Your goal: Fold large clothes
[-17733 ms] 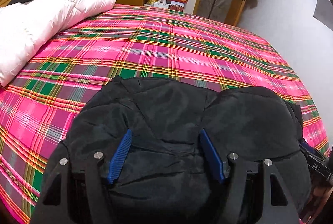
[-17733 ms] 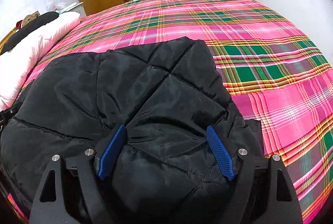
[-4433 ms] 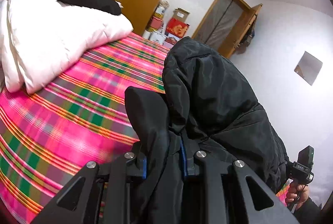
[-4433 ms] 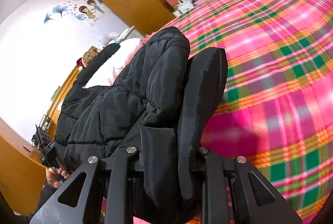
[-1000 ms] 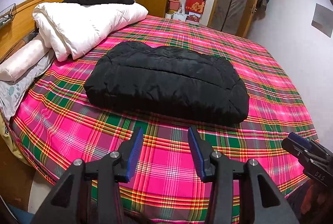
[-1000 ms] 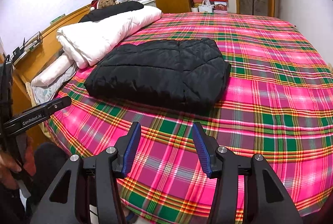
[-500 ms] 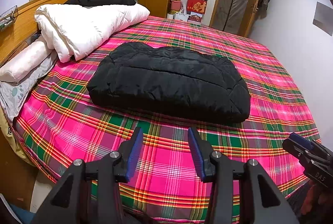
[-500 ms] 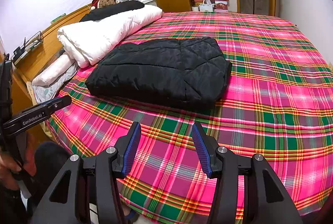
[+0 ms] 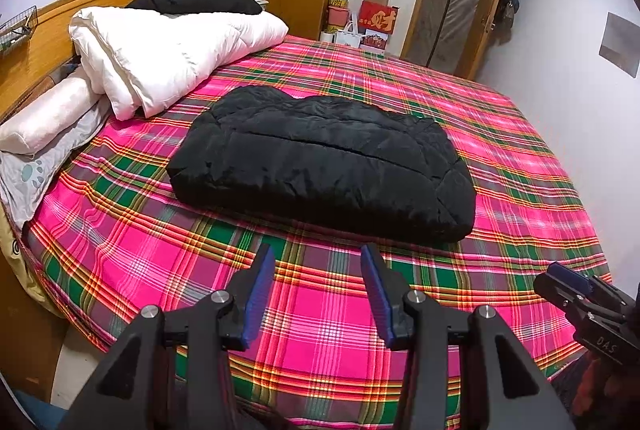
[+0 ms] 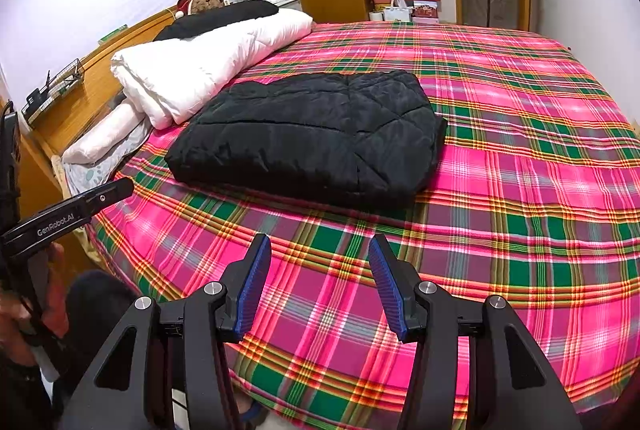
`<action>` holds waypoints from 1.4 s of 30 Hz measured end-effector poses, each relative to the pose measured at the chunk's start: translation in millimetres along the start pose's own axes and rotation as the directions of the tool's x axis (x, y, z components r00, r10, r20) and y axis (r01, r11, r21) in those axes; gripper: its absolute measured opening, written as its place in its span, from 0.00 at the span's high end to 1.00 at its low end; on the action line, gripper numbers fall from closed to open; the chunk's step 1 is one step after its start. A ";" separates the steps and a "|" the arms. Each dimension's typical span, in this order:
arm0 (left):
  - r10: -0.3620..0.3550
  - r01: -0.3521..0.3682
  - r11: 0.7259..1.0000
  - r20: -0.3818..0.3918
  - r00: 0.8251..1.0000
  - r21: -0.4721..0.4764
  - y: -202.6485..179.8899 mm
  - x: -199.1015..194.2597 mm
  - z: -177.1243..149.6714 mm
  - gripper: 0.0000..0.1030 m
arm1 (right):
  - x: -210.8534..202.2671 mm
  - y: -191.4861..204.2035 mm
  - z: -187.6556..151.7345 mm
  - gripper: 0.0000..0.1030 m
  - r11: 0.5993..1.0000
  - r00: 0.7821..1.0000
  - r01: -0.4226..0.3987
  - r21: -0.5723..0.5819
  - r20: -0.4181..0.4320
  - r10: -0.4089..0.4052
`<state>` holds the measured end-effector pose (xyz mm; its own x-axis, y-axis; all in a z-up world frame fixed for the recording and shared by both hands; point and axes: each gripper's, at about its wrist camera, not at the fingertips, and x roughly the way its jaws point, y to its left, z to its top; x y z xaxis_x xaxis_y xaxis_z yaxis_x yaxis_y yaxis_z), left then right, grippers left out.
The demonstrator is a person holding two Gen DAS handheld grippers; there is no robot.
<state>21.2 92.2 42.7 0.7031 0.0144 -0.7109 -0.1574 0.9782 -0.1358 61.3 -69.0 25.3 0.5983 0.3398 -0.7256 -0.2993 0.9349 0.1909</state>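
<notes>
Both claws hang empty with their blue pads spread apart: the left gripper (image 9: 317, 270) fills the bottom centre of its own view, the right gripper (image 10: 319, 262) the bottom centre of its own, and neither touches cloth. Behind them the bed (image 9: 520, 158), under its pink and green plaid sheet, takes up most of each frame. At mid-frame lies the black padded jacket (image 9: 320, 166), folded into a thick, flat, roughly rectangular bundle, with bare sheet between it and the pads; in the right wrist view the same jacket (image 10: 312, 134) sits centre-left, its quilted top layer smooth and no sleeve or hem straying out. To the upper left is the rolled white duvet (image 9: 168, 50), just beside the jacket's far corner, with a black pillow (image 9: 192, 1) on top. Smallest, a red box (image 9: 378, 16) stands by the door at upper centre. By my judgement the fold is done; at most a tidy-up of the edges is left, or another garment, though none shows. Compared with the frames about four seconds back, where each claw was clamped on bunched black fabric held up in the air, the jacket now rests on the sheet and both claws are released and pulled well back; across the last second hardly anything has shifted.
</notes>
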 end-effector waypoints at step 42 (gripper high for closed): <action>0.048 -0.048 0.999 0.005 0.999 -0.026 -5.1 -12.0 -2.0 0.55 | -11.7 -4.9 1.3 0.50 1.000 1.000 0.001 0.007 0.021 -0.001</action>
